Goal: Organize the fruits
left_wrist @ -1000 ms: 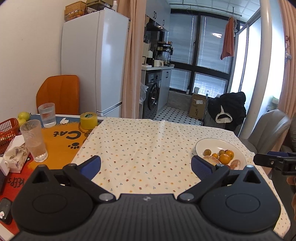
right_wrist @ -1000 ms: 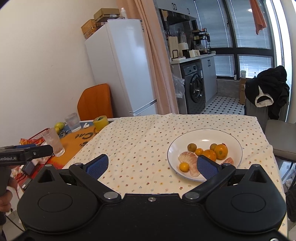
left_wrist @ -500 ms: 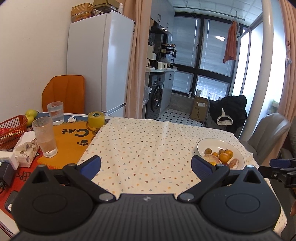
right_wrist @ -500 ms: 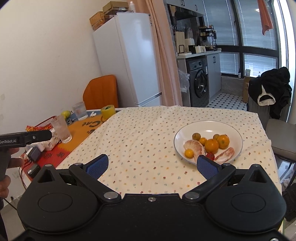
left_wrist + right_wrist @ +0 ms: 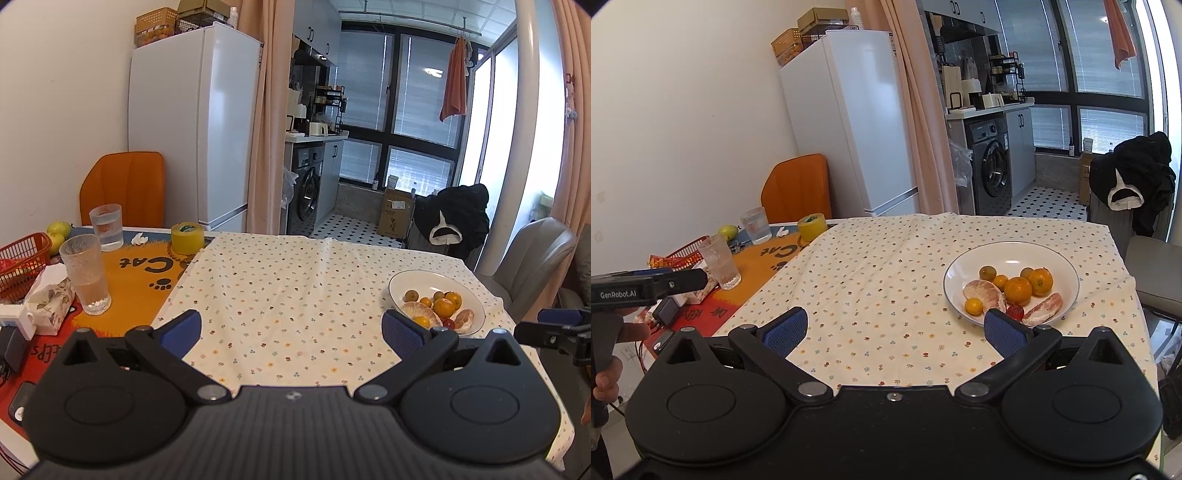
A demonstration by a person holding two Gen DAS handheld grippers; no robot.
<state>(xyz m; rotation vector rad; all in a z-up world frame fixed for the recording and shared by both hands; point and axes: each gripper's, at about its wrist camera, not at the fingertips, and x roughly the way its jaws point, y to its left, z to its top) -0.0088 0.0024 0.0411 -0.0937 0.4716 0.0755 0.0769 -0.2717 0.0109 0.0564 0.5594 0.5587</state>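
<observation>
A white plate (image 5: 1054, 258) (image 5: 412, 280) on the flowered tablecloth holds oranges (image 5: 1018, 290), small kumquats (image 5: 973, 306), two peeled pomelo segments (image 5: 983, 294) and a small red fruit (image 5: 1015, 312). My right gripper (image 5: 894, 330) is open and empty, held above the table's near edge, with its right finger just in front of the plate. My left gripper (image 5: 291, 328) is open too, with nothing between its fingers, left of the plate. A green-yellow fruit (image 5: 58, 229) lies at the far left beside a red basket (image 5: 22, 258).
On the orange mat at left stand two glasses (image 5: 86, 273) (image 5: 107, 226), a yellow tape roll (image 5: 187, 237), a tissue pack (image 5: 50, 295) and chargers. A grey chair (image 5: 535, 254) stands at the right. An orange chair (image 5: 123, 188) and a fridge (image 5: 192, 125) are behind.
Both grippers have pulled back and risen a little, so more of the table and the left-side clutter shows. The plate looks farther away. The jaws stay wide.
</observation>
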